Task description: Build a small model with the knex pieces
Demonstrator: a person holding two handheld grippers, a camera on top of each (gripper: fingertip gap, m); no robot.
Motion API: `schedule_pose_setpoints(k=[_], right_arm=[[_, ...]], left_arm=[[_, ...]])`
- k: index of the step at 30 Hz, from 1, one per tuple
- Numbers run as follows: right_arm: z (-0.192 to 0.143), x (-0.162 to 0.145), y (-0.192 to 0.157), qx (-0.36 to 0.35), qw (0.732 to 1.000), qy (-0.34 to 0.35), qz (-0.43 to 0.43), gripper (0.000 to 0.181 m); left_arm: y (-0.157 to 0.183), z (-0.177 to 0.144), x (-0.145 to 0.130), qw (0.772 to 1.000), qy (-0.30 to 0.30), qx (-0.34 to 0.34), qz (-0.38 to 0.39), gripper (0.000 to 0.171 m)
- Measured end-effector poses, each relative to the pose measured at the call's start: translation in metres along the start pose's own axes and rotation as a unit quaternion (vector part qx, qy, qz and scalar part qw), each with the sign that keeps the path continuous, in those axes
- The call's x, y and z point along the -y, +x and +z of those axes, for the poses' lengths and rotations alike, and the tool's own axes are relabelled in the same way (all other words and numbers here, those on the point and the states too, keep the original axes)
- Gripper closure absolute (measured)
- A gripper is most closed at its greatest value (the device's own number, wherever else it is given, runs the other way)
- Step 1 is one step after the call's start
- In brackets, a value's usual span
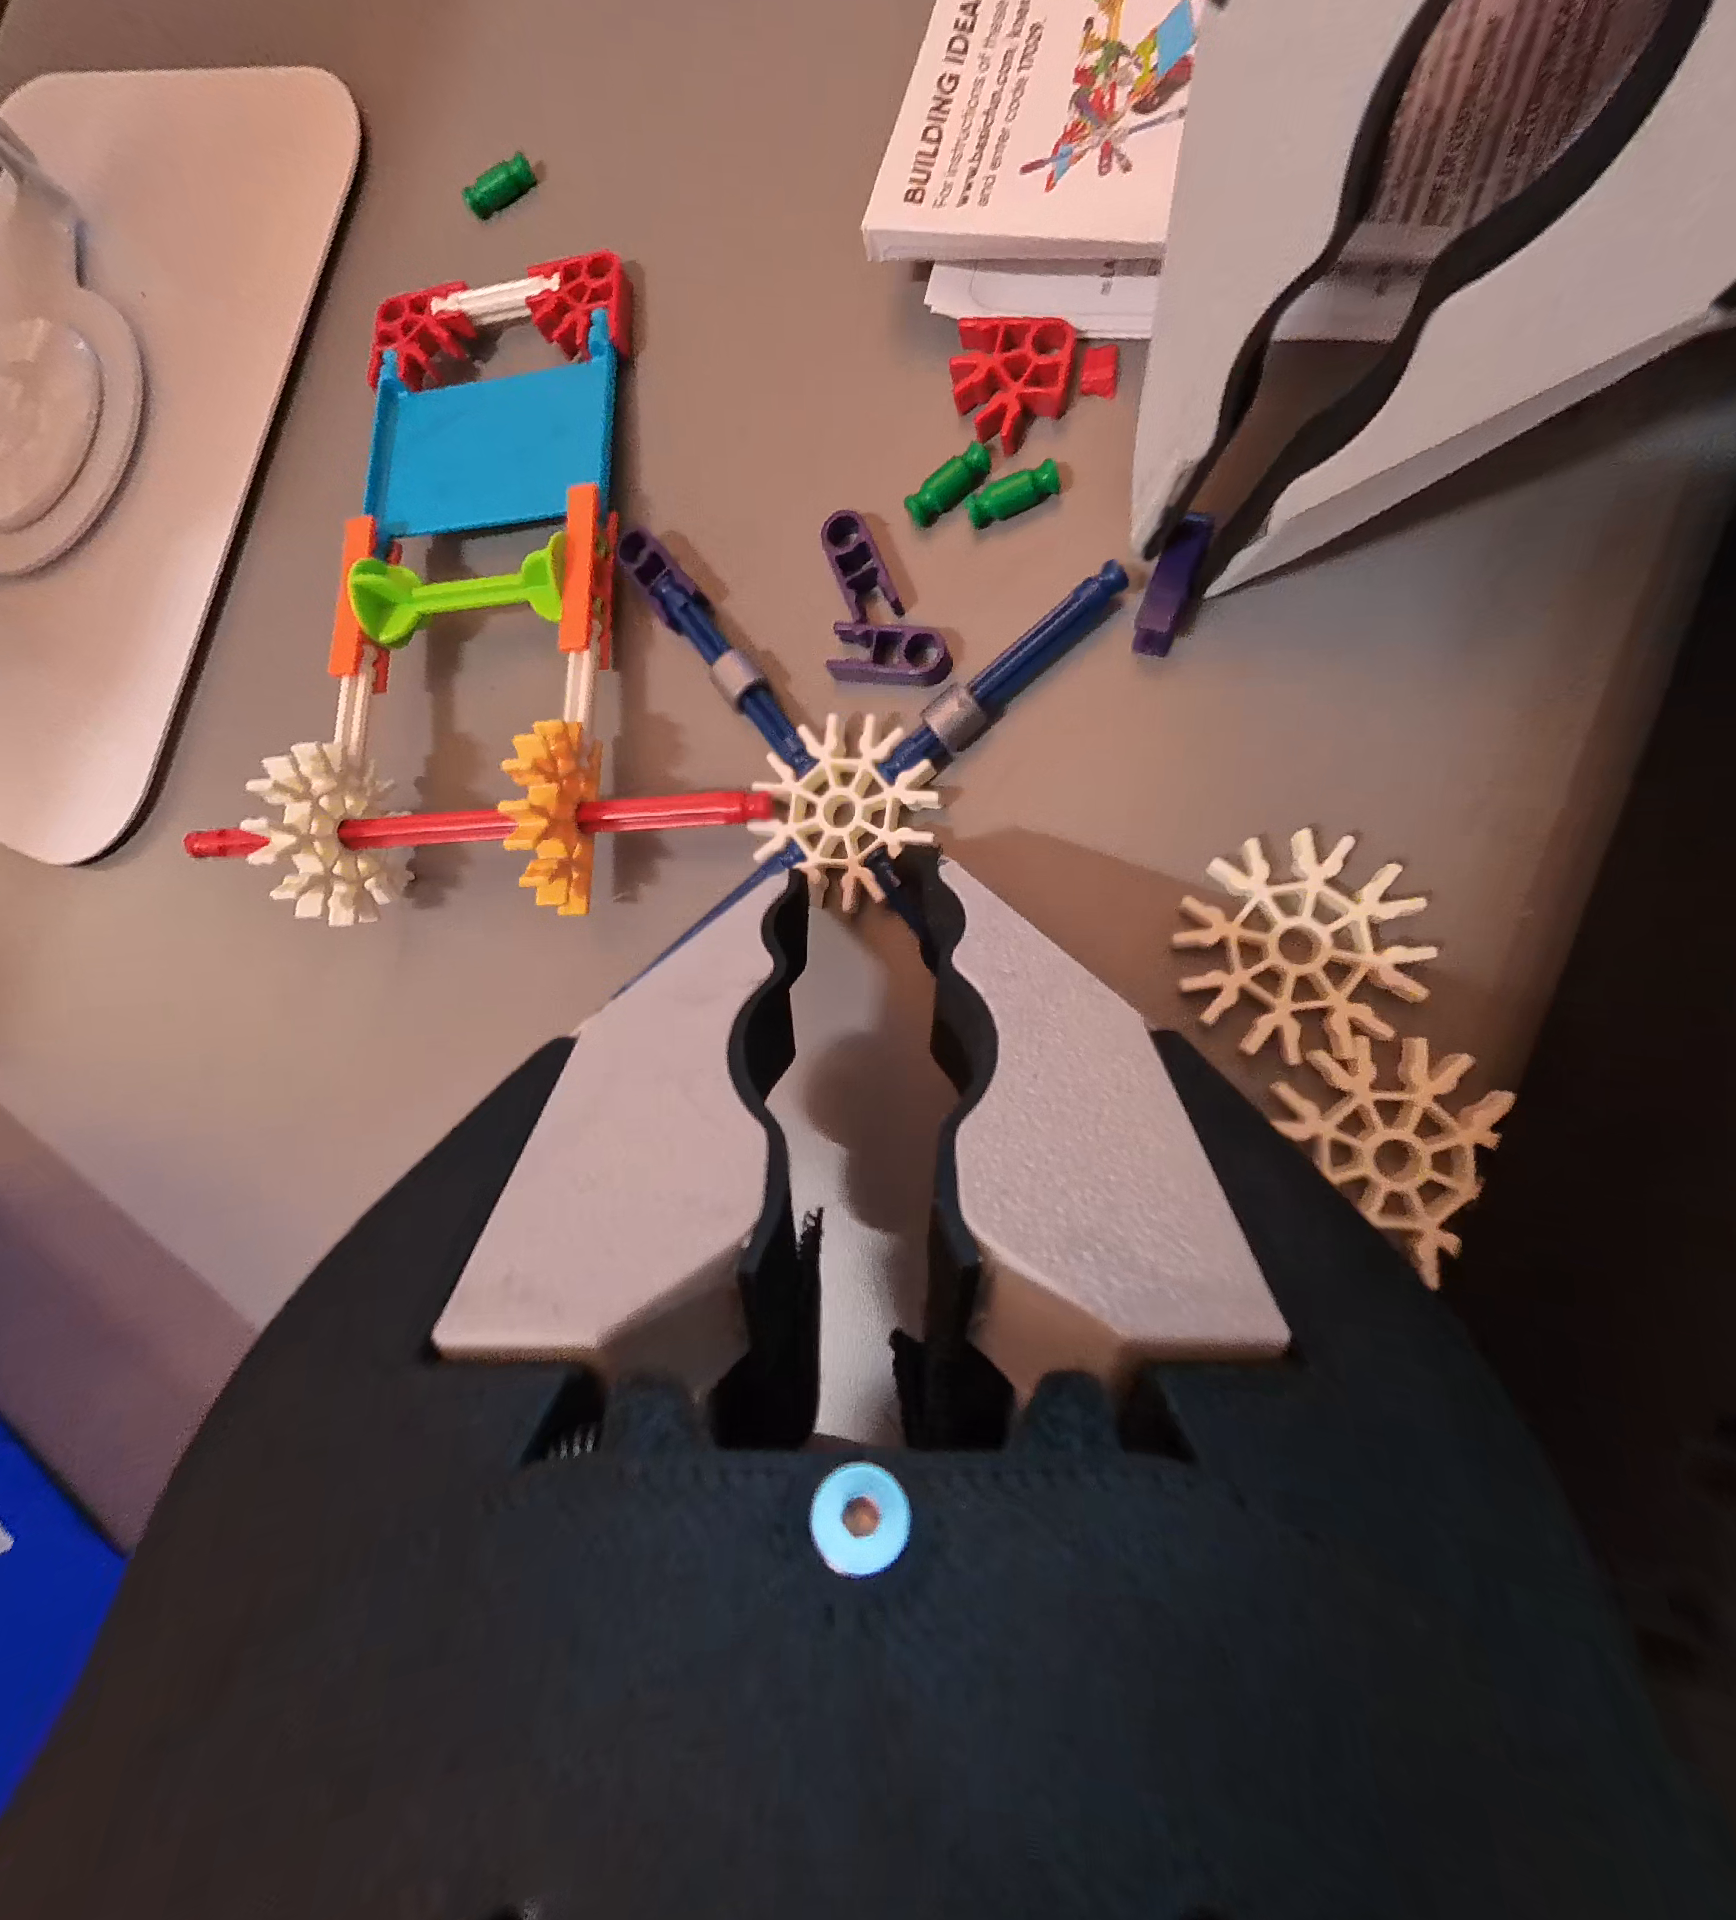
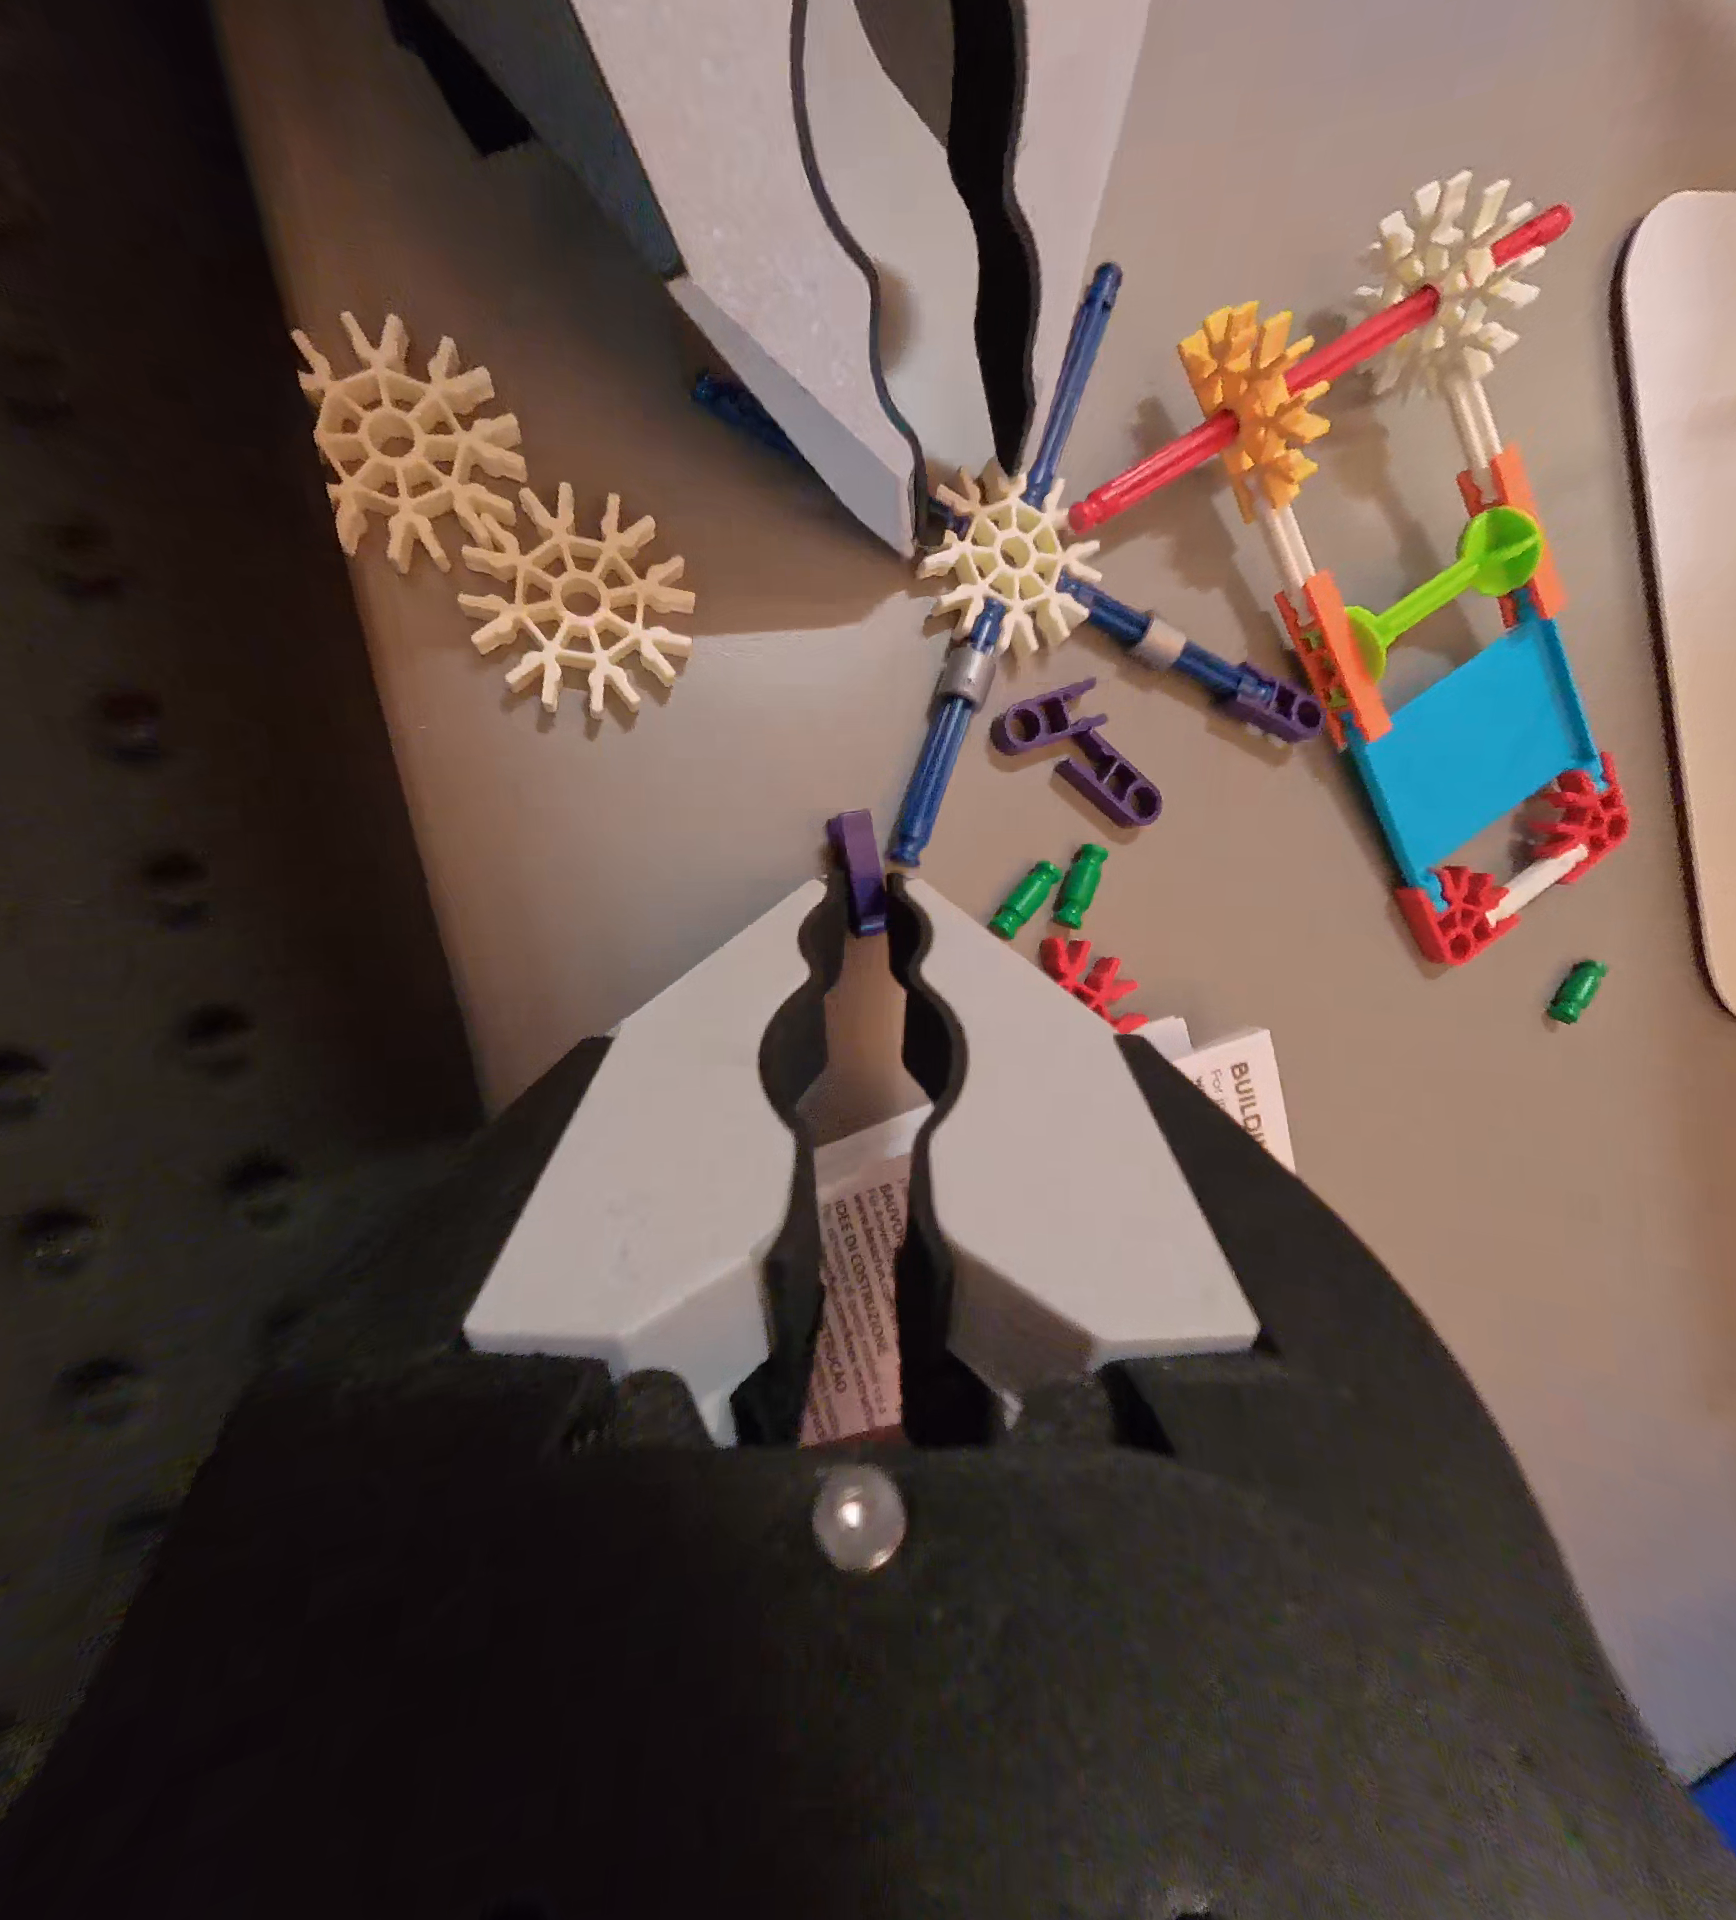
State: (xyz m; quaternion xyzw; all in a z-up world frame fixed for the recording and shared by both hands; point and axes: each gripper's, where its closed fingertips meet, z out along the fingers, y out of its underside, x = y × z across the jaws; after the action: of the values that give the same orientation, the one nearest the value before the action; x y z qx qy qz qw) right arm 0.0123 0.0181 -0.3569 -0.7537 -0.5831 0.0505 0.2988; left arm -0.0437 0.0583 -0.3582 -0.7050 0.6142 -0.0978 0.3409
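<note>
Glossy plastic snowflake connector [image 1: 843, 810] and blue rods [image 2: 937, 764]; matt grey surface [image 1: 168, 987]; paper booklet [image 1: 1030, 135]; grainy matt finger pads [image 2: 677, 1143].

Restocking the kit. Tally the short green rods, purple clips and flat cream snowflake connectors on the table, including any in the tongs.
Short green plastic rods: 3
Purple plastic clip connectors: 4, one in the right tongs
Flat cream plastic snowflake connectors: 3, one in the left tongs
Total: 10
</note>
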Motion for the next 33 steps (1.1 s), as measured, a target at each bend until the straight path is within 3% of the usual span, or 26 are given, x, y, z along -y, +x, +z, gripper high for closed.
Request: schedule_pose_setpoints(k=[14,25,33], right_arm=[[0.004,0.006,0.002,0.122,0.974,0.026,0.191,0.177],[0.004,0.009,0.008,0.124,0.970,0.037,0.206,0.171],[0.005,0.010,0.012,0.127,0.967,0.045,0.216,0.177]], left_arm=[[0.002,-0.006,-0.007,1.000,-0.015,0.012,0.013,0.153],[0.005,-0.006,-0.006,1.000,-0.012,0.011,0.022,0.159],[0.004,-0.005,-0.006,1.000,-0.012,0.013,0.022,0.159]])
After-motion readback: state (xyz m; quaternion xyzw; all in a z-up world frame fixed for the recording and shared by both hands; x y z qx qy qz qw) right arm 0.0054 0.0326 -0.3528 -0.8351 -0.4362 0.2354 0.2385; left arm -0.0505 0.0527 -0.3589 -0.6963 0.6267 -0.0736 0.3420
